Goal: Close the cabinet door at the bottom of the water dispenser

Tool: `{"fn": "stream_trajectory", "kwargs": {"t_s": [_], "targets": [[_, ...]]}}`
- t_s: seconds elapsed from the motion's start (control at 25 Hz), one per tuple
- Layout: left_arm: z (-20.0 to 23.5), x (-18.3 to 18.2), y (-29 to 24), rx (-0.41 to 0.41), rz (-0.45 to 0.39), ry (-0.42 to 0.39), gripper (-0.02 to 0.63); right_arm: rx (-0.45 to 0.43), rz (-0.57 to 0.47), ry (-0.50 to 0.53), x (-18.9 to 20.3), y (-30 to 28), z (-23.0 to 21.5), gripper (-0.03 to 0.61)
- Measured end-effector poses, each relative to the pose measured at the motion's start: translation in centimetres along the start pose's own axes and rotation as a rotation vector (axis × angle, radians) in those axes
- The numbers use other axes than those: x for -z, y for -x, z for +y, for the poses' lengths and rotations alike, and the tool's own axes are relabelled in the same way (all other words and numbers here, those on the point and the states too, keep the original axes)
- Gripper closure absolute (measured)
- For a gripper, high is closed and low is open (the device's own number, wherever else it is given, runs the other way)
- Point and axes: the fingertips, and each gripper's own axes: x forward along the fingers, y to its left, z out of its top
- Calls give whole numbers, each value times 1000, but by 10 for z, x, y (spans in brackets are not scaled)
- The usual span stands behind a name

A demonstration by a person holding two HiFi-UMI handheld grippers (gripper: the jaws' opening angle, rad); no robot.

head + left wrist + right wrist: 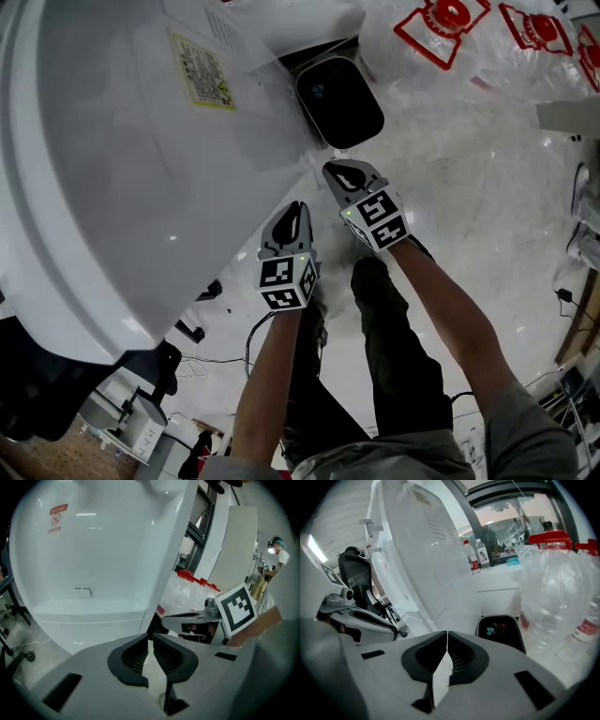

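The tall white dispenser (122,169) stands straight up on the floor (469,187). Its long side runs up and down. In the head view it fills the left side, with its top near the camera and its foot far below.

The door (89,632) is the low white front under the ledge. It faces the left gripper's camera. It looks flat with the body and shut, but I cannot tell for sure.

The left gripper (298,208) points ahead and down at the foot of the dispenser. It is near the dispenser's edge. I cannot tell if it touches it. Its jaws are pressed close, with barely a slit at the tips, and nothing is between them.

The right gripper (342,175) is just beside the left one, a bit farther ahead. It also points ahead and down. Its jaws are clenched tip to tip and hold nothing.

A black bin (339,101) stands on the floor just past the right gripper, close to the dispenser. Beside the bin, on the right, are big clear bottles (450,28) with red caps, wrapped in clear plastic. The person's legs (394,347) show below the two grippers.
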Motion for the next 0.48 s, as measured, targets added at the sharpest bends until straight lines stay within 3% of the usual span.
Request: {"fn": "stream_trajectory", "kwargs": {"t_s": [0.28, 0.48], "targets": [[-26, -18, 57, 30, -36, -30, 601, 19, -40, -38, -20, 57, 39, 569], [-42, -49, 107, 65, -88, -68, 606, 48, -100, -61, -56, 105, 74, 571]]}}
